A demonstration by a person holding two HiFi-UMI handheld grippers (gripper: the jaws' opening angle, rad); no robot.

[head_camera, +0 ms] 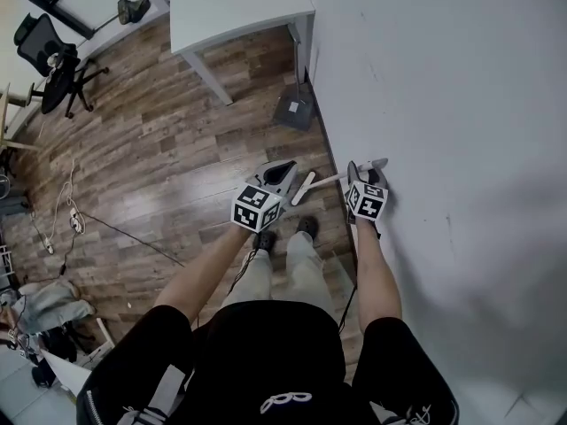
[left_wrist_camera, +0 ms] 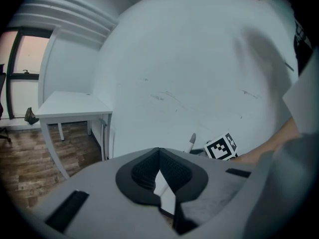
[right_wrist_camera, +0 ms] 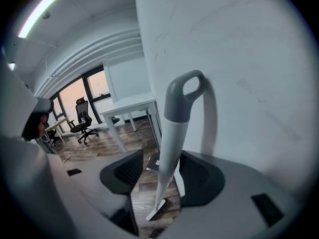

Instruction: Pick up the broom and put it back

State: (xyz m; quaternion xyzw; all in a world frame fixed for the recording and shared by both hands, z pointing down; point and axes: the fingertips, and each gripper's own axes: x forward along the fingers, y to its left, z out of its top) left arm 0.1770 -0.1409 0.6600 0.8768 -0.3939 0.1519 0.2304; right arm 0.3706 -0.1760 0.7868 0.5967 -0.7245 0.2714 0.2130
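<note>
My right gripper (right_wrist_camera: pixel 155 173) is open around the broom (right_wrist_camera: pixel 172 133), not squeezing it. The broom stands against the wall (right_wrist_camera: pixel 239 59). My left gripper (left_wrist_camera: pixel 159 156) is closed and empty. I think I only need to pull away.

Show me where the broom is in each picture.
Head view: broom, centre, slanting beside the wall.
Left gripper view: only its tip, low, right of centre.
Right gripper view: broom, centre, upright between the right tool's parted jaws.
Shared landmark: the white table, visible in all three.
</note>
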